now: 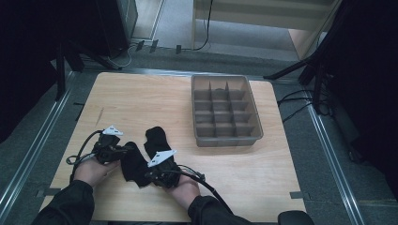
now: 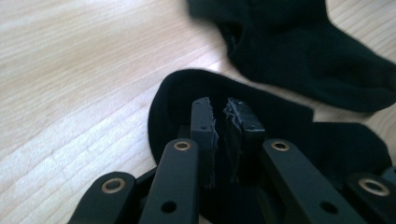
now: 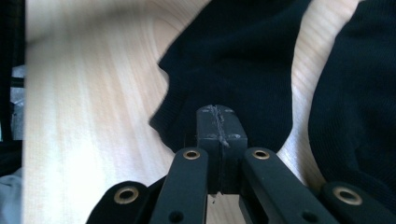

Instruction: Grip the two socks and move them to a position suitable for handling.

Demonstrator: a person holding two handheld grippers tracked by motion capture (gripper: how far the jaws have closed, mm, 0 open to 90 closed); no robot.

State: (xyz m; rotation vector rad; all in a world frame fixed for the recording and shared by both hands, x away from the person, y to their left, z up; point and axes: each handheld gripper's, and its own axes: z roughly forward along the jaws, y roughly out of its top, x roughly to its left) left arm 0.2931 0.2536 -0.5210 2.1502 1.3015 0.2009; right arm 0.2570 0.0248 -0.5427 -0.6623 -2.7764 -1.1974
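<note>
Near table edge, close to the person: L gripper [image 1: 123, 151] jaws nearly together, pinching cuff of one black knit sock [image 2: 187, 93]. R gripper [image 1: 151, 174] jaws pressed tight, tips on fabric of same sock; can't tell if cloth is caught. Second black sock [image 1: 156, 138] just beyond on light wooden table [image 1: 141, 93]. Farther off, grey plastic divided tray [image 1: 225, 110].

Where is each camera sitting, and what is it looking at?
High view: above the person's side of the table, looking forward and down on two black socks and a grey divided tray; forearms, hands, both grippers show.
Left gripper view: rides the left gripper, looking along its jaws at sock cloth.
Right gripper view: rides the right gripper, jaws pressed together over a sock.
Shared: all views show black socks on pale wood.
</note>
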